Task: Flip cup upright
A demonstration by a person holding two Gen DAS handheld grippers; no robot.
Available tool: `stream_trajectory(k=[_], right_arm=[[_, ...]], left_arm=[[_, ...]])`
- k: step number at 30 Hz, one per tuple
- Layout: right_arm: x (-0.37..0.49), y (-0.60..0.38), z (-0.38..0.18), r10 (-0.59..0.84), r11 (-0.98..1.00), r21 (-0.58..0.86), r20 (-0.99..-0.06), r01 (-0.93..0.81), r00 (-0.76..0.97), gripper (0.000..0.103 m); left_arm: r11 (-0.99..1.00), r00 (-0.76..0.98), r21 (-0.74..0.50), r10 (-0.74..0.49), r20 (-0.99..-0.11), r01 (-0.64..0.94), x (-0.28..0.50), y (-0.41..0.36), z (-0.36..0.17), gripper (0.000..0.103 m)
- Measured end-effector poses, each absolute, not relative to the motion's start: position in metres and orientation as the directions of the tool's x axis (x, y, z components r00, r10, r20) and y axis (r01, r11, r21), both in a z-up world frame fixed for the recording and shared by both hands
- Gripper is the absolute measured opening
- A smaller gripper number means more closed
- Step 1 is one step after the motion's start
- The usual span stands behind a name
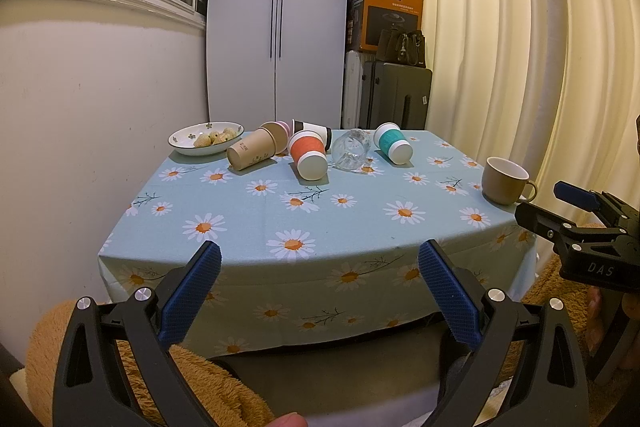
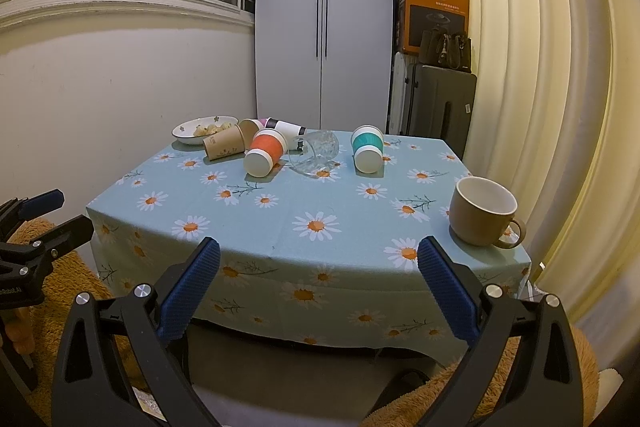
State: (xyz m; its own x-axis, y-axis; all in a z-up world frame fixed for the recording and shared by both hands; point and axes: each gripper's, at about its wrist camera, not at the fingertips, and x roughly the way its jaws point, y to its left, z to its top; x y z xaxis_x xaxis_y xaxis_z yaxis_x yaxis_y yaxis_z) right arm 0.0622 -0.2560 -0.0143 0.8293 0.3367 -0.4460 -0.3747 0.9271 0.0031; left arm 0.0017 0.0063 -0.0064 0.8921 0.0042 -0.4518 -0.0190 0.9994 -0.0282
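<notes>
Several cups lie on their sides at the far end of the daisy tablecloth: a brown paper cup, an orange cup, a black-and-white cup behind it, a clear glass and a teal cup. In the right wrist view they are the brown paper cup, orange cup, glass and teal cup. A tan mug stands upright at the near right corner. My left gripper and right gripper are both open and empty, short of the table's front edge.
A white bowl of food sits at the far left corner. Behind the table are a white wardrobe, a dark suitcase and an orange box. Curtains hang on the right. A brown plush blanket lies below the grippers.
</notes>
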Motion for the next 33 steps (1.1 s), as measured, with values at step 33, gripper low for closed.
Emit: stream_trajectory(k=[33], right_arm=[[0.069, -0.248, -0.003, 0.377, 0.905, -0.01, -0.441, -0.425, 0.814, 0.098]], left_arm=[[0.99, 0.861, -0.137, -0.092, -0.5, 0.026, 0.017, 0.021, -0.003, 0.096]])
